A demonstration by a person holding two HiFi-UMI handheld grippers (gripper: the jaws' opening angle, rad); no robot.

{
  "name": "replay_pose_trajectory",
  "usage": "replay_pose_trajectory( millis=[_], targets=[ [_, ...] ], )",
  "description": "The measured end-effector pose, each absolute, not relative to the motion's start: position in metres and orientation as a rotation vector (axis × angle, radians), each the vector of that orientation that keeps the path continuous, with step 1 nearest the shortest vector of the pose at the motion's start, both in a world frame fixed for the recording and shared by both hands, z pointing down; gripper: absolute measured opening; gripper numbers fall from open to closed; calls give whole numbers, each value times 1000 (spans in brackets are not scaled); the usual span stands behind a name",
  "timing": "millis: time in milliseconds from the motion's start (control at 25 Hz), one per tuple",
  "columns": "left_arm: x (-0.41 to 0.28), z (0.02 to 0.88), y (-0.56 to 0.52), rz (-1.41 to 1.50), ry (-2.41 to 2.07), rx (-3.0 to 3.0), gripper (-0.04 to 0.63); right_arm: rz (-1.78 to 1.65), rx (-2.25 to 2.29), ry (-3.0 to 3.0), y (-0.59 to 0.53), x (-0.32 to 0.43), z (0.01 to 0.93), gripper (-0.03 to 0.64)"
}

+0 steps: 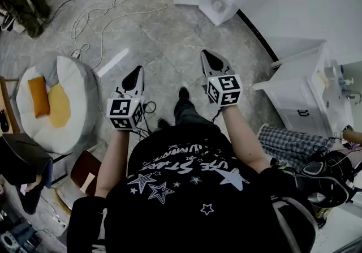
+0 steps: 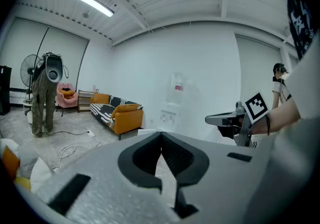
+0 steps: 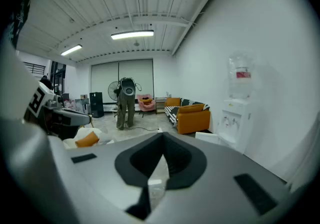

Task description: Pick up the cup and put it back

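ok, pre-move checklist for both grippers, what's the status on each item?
1. Cup in sight: not ok. No cup shows in any view.
2. Left gripper empty: ok. Jaws together, nothing between them.
3. Right gripper empty: ok. Jaws together, nothing between them.
4. Jaws ready to take a cup: not ok. Both are shut.
5. Floor ahead: not ok. Loose cables lie ahead and to the left.
6. Bystander clear: ok. Another person stands well across the room, away from both grippers.
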State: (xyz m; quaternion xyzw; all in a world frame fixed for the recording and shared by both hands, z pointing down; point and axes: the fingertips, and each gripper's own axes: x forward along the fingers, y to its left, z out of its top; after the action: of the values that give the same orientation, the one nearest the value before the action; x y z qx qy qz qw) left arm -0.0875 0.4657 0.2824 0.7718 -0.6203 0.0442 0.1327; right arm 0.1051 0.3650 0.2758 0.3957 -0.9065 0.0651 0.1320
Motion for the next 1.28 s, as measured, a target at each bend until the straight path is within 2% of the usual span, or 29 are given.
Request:
replay_pose_trajectory(
  millis=[240,520,800,1040,1080,1280],
  targets=[
    [-68,270,456,147,-1777,2296,9,184,1127,-2645,354,108,267,5],
    [-92,276,477,99,-1823,2239,9,162,1101,-2661,366,90,265,5],
    [-99,286,497,124,-1828,2211,9,368,1238,-2639,377,108,292,6],
    [-96,306,499,194,-1763,2204,9,386,1296,-2584,371,124,306,6],
    [-95,308,494,204,-1753,2206,9,387,1298,-2578,365,126,308,12],
    [-89,313,453,247,-1708,2226,9,451,1320,-2551,326,128,326,156]
  ],
)
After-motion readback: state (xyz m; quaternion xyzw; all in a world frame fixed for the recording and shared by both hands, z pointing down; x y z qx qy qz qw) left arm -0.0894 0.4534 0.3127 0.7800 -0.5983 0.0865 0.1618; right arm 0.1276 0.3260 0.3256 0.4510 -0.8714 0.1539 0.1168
